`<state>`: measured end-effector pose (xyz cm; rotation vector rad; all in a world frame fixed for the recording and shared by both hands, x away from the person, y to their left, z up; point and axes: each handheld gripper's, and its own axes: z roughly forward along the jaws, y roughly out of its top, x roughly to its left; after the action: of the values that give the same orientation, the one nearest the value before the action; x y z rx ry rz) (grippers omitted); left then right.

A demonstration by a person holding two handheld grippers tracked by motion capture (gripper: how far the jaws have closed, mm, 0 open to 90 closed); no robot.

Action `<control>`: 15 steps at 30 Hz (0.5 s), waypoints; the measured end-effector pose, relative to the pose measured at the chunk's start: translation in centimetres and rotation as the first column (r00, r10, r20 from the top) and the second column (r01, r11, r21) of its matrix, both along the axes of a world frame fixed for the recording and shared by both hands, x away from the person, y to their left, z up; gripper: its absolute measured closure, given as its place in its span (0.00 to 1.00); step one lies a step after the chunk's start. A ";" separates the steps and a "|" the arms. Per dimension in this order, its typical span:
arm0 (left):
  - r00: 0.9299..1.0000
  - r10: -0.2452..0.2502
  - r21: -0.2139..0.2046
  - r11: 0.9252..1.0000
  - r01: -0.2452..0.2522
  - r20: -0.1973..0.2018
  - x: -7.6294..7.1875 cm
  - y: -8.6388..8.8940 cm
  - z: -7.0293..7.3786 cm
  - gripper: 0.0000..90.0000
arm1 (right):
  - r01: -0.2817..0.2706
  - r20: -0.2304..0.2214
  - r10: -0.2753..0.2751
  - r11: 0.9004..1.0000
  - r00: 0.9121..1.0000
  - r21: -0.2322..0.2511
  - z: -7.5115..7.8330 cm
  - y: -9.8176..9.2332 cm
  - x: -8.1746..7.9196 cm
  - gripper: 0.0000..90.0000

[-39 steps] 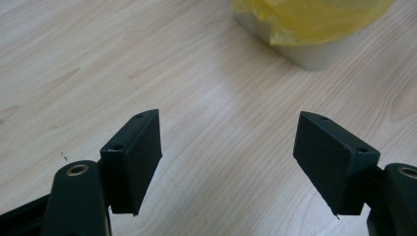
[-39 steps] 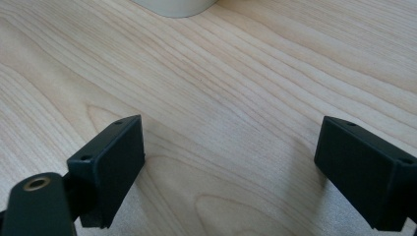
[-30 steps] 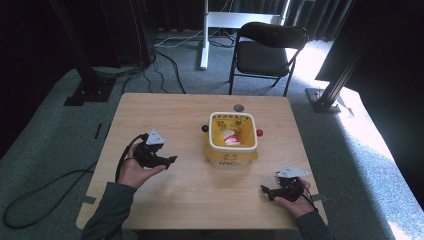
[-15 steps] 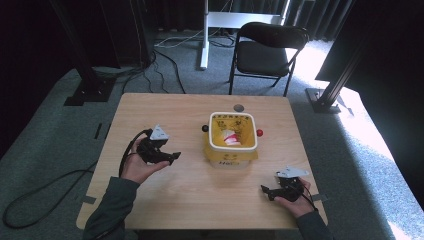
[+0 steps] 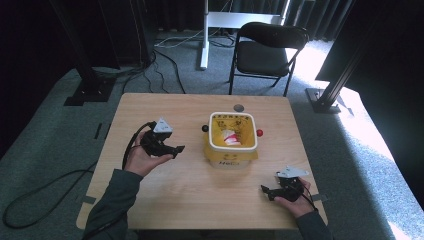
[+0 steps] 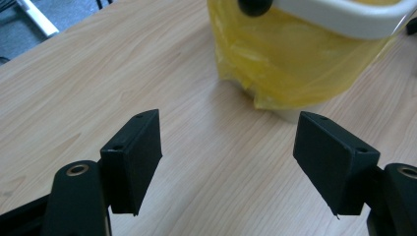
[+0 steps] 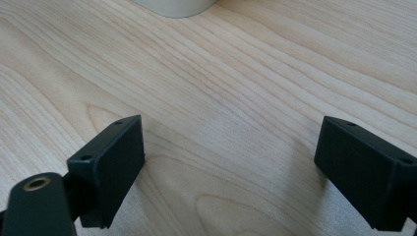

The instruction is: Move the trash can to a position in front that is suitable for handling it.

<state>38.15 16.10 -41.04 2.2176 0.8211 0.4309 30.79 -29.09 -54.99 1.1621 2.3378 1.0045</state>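
A small white bin lined with a yellow bag (image 5: 233, 141) stands at the middle of the wooden table (image 5: 190, 195), with something red and white inside. A black knob (image 5: 205, 128) shows at its left rim and a red one (image 5: 260, 132) at its right. My left gripper (image 5: 176, 149) is held above the table to the bin's left, open and empty, pointing at the bin (image 6: 295, 59). My right gripper (image 5: 265, 191) rests low near the front right, open, with bare wood between its jaws (image 7: 231, 147). The bin's base (image 7: 172, 6) lies beyond it.
A small grey disc (image 5: 239, 107) lies near the table's far edge behind the bin. A black folding chair (image 5: 267, 50) stands beyond the table. Dark frame posts and cables cross the grey carpet around it.
My left gripper has lifted slightly and shifted right and away, toward the bin. The right gripper has stayed put.
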 end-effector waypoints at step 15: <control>0.999 -0.038 0.006 0.999 0.038 0.012 0.9 -1.7 1.1 0.30 | -0.001 0.001 0.001 1.000 1.000 0.000 0.0 0.0 0.0 0.12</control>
<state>39.03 14.37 -39.93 2.2302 0.7706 0.4286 30.80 -29.10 -54.99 1.1608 2.3376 1.0057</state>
